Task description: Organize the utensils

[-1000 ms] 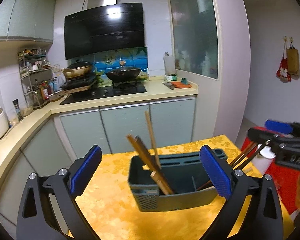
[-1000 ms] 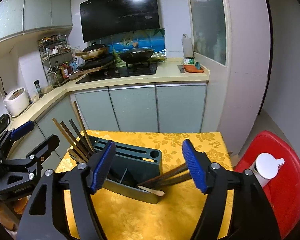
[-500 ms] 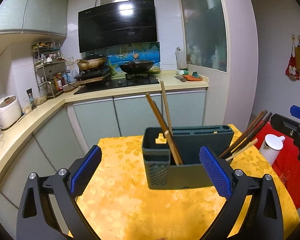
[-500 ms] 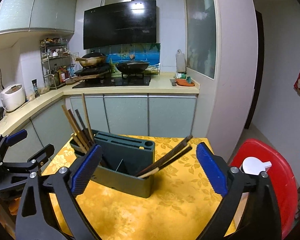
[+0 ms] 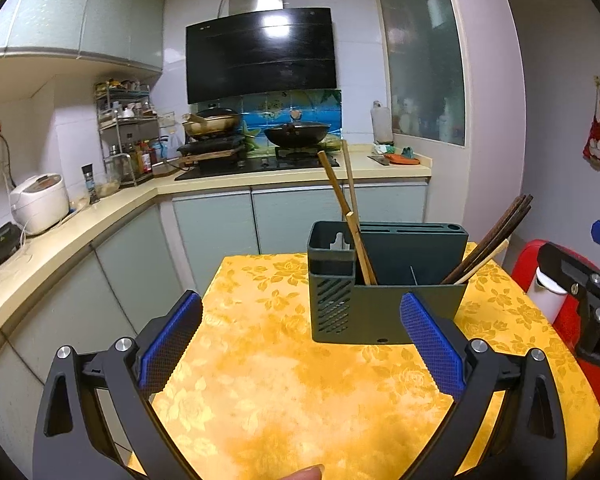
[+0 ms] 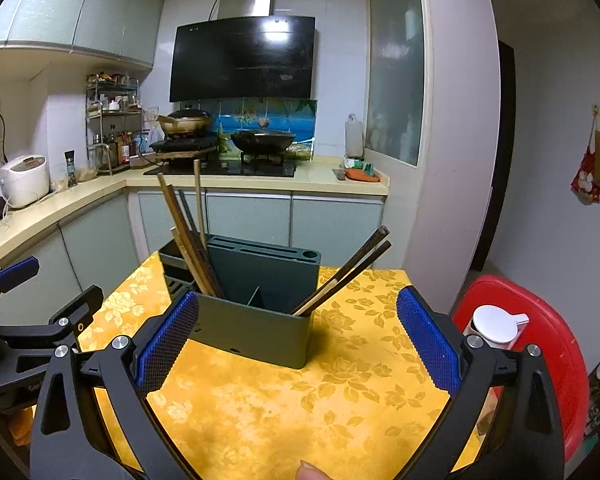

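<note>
Both the left hand-held gripper and right hand-held gripper hang released short of the utensil holder, chopsticks stowed; sorting appears finished.

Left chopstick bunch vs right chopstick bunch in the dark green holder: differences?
Left chopstick bunch stands steeper in the left end of the dark green plastic holder; right chopstick bunch leans far out over the right end. Left reaches higher. Left sticks look mostly light wood; right mostly dark. Both are loose in the holder, ungripped.
</note>
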### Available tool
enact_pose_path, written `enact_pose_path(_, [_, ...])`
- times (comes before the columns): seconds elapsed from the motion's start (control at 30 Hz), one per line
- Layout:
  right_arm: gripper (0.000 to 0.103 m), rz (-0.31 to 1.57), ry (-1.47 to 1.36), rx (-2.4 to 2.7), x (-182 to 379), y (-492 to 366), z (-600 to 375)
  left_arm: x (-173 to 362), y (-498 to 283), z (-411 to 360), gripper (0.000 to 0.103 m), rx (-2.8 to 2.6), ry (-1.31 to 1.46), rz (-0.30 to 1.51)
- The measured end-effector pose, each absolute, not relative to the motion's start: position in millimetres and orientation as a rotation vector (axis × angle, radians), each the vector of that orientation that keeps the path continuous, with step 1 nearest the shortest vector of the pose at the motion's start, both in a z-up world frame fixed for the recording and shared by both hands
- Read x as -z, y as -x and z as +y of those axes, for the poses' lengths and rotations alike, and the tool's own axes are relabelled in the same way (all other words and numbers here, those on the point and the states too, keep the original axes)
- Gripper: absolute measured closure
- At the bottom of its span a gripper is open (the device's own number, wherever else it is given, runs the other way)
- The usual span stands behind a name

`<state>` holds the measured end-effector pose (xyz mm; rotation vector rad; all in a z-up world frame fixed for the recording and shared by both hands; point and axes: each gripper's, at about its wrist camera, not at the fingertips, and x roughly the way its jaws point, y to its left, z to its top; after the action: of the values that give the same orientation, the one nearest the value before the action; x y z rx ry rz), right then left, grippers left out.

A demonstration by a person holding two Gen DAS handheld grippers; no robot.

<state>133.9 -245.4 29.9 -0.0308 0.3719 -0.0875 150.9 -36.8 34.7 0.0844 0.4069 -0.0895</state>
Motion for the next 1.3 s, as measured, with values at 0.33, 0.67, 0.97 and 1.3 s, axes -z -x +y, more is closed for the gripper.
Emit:
enact_pose_path(0.33, [0.007, 0.357, 0.008, 0.078, -18.9, -103.7, -238.3, -26.8, -118.0, -30.0, 0.007, 0.070, -0.083, 0.394])
enact_pose_path(0.67, [0.007, 0.332, -0.023, 0.062, -17.0, -78.7, -235.5, -31.4, -87.5, -26.3, 0.007, 0.063, -0.066, 0.350])
enact_pose_path(0.97, [0.007, 0.315, -0.040, 0.052, -12.8, -58.9, -236.5, -25.8, -70.5, -26.8, 0.007, 0.052, -0.082, 0.338])
enact_pose_path(1.3, [0.007, 0.313, -0.039, 0.048, -8.3, -53.1, -236.7, -14.4, -67.3, -20.0, 0.007, 0.037, -0.063, 0.351])
